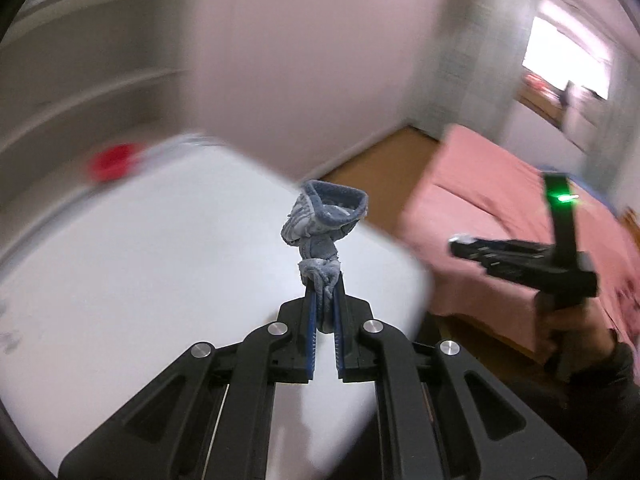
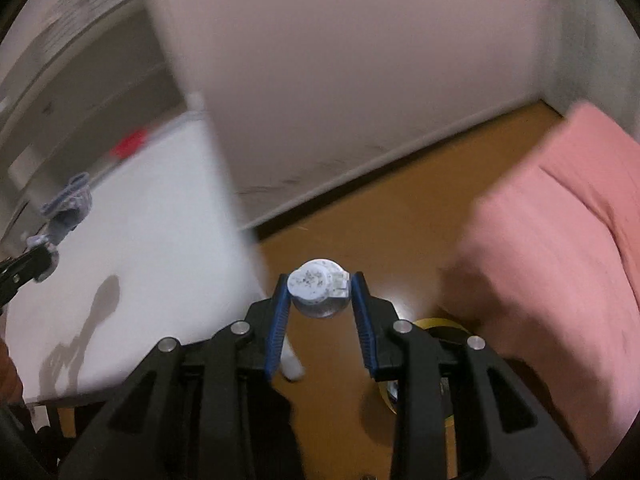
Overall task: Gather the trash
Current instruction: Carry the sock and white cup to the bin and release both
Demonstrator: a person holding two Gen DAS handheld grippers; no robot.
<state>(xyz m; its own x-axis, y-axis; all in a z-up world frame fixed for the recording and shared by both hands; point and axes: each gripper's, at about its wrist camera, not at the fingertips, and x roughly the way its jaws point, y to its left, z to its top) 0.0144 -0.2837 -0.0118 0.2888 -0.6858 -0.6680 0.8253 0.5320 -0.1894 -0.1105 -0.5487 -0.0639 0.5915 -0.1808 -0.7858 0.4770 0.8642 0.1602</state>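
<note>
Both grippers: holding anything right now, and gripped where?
Left gripper pinches a crumpled blue-grey cloth by its lower end. Right gripper clamps a small white round container across its sides, cap end toward the camera.

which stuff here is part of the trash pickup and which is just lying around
Part of the job:
- blue-grey cloth scrap, clamped in the left gripper
- white round cap-like piece, held by the right gripper

Just lying about:
- red object on the white table
- pink bed

Apparently open floor [image 2: 360, 216] between table [image 2: 160, 240], bed [image 2: 560, 240].
</note>
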